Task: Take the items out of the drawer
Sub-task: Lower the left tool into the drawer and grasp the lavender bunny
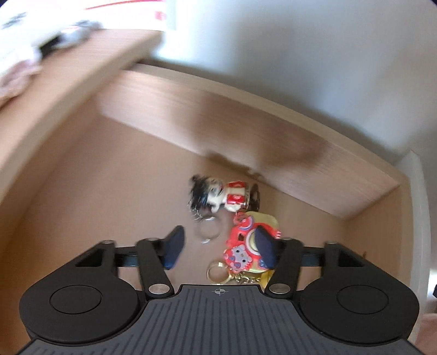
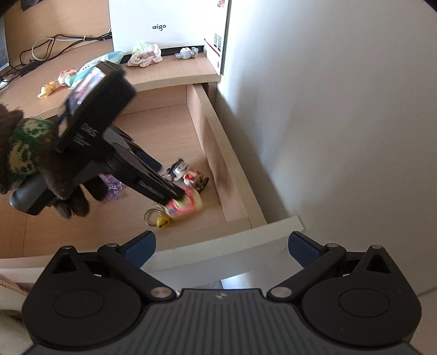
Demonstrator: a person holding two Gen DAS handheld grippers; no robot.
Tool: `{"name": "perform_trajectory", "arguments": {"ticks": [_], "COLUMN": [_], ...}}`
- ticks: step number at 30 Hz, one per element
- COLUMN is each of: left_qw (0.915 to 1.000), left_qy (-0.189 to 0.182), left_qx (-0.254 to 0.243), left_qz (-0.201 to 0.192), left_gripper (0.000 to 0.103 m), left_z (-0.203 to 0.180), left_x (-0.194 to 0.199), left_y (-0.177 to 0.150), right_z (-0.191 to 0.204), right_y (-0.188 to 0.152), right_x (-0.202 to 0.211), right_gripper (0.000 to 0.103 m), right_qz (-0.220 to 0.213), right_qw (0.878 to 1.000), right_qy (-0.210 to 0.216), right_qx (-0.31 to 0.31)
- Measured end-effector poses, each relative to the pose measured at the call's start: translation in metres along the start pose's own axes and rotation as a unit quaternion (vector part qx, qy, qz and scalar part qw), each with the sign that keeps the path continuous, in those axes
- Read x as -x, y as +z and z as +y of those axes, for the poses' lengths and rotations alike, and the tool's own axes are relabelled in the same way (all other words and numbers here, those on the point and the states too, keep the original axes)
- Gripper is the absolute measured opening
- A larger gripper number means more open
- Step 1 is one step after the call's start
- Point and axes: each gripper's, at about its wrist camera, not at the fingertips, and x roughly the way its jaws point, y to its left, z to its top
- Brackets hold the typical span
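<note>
The wooden drawer (image 2: 232, 174) stands pulled out. Near its right wall lie a red and yellow charm (image 1: 241, 240) (image 2: 187, 206) with a gold ring and bell, and a black-and-white doll keychain (image 1: 218, 194) (image 2: 181, 168) with a silver ring (image 1: 207, 232). A gloved hand holds my left gripper (image 1: 220, 247) (image 2: 174, 192) low in the drawer. It is open, and its right pad overlaps the charm while the left pad stands apart. My right gripper (image 2: 221, 247) is open and holds nothing, above the drawer's white front edge.
A purple item (image 2: 112, 188) lies in the drawer, partly hidden behind the glove. The desk top (image 2: 169, 71) carries small toys (image 2: 65, 77), a crumpled cloth (image 2: 144, 56), a white box (image 2: 158, 24) and cables. A white wall (image 2: 327, 109) runs along the drawer's right side.
</note>
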Motion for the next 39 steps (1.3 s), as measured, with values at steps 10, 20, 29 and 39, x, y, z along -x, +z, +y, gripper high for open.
{"name": "perform_trajectory", "arguments": {"ticks": [10, 20, 29, 39], "left_qw": [0.9716, 0.9924, 0.9744, 0.9533], "left_qy": [-0.187, -0.048, -0.177, -0.208], "left_qx": [-0.001, -0.001, 0.052, 0.160], "left_qz": [0.144, 0.113, 0.129, 0.149], "left_gripper": [0.051, 0.029, 0.029, 0.032], "left_z": [-0.005, 0.009, 0.009, 0.011], "left_x": [-0.003, 0.009, 0.029, 0.001], "left_y": [-0.031, -0.031, -0.040, -0.032], "right_z": [0.005, 0.005, 0.008, 0.000], "right_y": [0.010, 0.009, 0.021, 0.020], "right_x": [-0.001, 0.002, -0.005, -0.004], "right_gripper": [0.103, 0.103, 0.103, 0.103], "right_qz": [-0.004, -0.007, 0.009, 0.030], "right_qw": [1.000, 1.000, 1.000, 0.999], "right_qy": [0.003, -0.002, 0.012, -0.005], "right_qx": [0.019, 0.010, -0.005, -0.042]}}
